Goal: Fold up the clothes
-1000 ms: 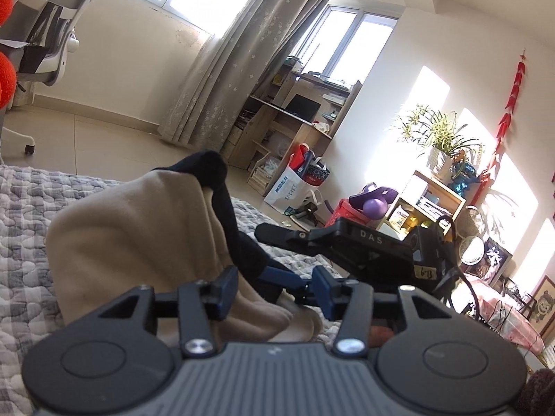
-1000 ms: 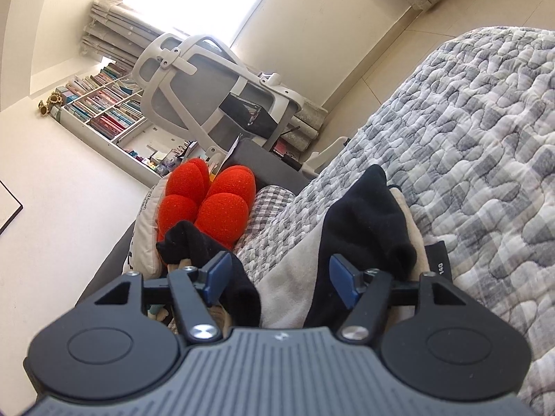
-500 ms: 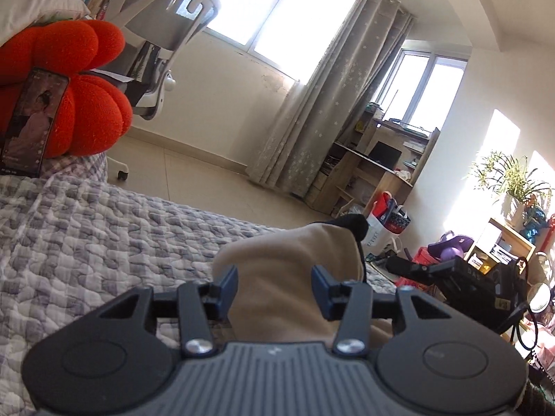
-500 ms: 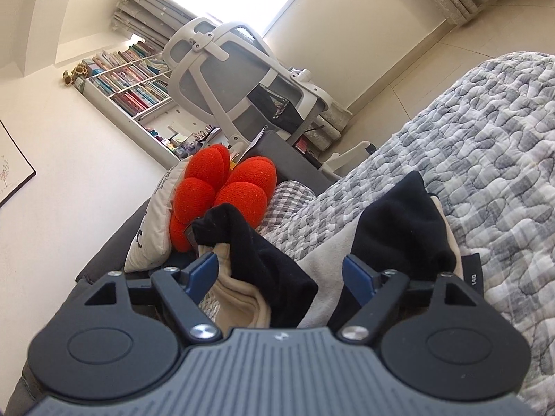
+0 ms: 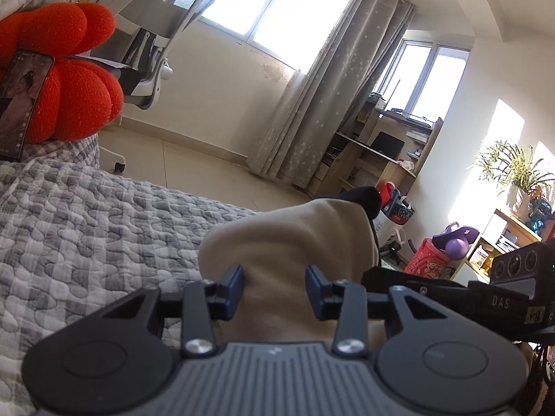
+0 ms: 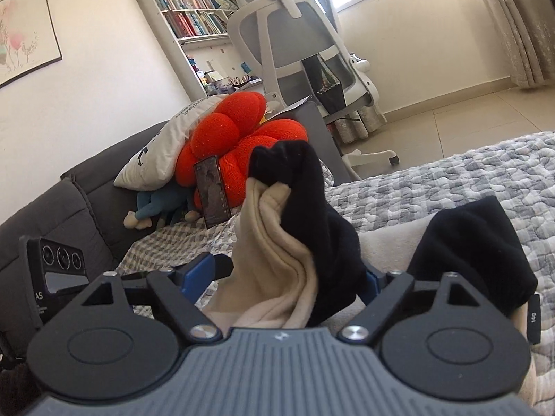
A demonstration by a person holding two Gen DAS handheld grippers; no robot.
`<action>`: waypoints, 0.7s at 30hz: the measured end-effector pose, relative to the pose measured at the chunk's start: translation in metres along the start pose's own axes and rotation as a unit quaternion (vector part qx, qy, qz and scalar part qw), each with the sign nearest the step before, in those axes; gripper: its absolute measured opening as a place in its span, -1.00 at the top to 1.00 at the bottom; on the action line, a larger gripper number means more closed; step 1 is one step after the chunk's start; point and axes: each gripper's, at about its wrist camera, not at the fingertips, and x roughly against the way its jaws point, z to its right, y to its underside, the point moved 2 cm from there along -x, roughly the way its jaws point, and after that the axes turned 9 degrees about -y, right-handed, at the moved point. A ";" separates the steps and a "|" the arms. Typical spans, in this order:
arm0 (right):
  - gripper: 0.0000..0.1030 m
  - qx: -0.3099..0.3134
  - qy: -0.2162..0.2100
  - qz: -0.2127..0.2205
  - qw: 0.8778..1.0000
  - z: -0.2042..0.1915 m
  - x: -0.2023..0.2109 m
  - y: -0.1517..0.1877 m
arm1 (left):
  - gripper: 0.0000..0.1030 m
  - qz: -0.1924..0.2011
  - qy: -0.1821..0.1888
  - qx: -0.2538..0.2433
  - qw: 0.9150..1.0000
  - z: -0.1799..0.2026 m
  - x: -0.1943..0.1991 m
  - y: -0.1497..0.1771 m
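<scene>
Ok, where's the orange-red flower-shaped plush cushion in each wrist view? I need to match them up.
Left wrist view: the orange-red flower-shaped plush cushion fills the upper left corner, on the quilted grey bedspread.
Right wrist view: the cushion sits centre-left, behind the raised beige and black garment.
Shared landmark: the white mesh-backed office chair stands just behind the cushion in both views.

You can read "DAS" in pale letters on the black gripper body (image 5: 499, 300), just right of the beige garment (image 5: 295, 260). From the right wrist view, only "AS" shows on the other black device (image 6: 52, 277), left of that garment. A black tag (image 6: 533, 317) at its right edge says "140". Pillow lettering is too blurry.
</scene>
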 end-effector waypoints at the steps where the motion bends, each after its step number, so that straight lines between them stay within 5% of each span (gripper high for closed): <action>1: -0.42 0.004 0.005 -0.006 1.000 -0.002 -0.003 0.000 | 0.24 0.000 0.001 0.000 1.000 0.001 0.000 -0.001; 3: 0.27 -0.016 0.013 -0.015 1.000 0.003 -0.006 0.000 | 0.23 0.001 0.003 0.003 1.000 0.001 0.000 -0.002; 5: 0.46 -0.061 -0.003 -0.016 0.998 0.013 -0.005 -0.002 | 0.23 0.001 0.005 0.007 1.000 0.001 0.001 -0.004; 12: 0.57 -0.226 -0.086 0.033 0.970 0.040 0.027 -0.016 | 0.23 0.022 0.021 0.010 0.999 0.003 0.009 -0.010; 21: 0.57 -0.346 -0.088 0.070 0.932 0.079 0.067 -0.022 | 0.23 0.028 0.049 -0.019 0.998 0.024 -0.008 -0.022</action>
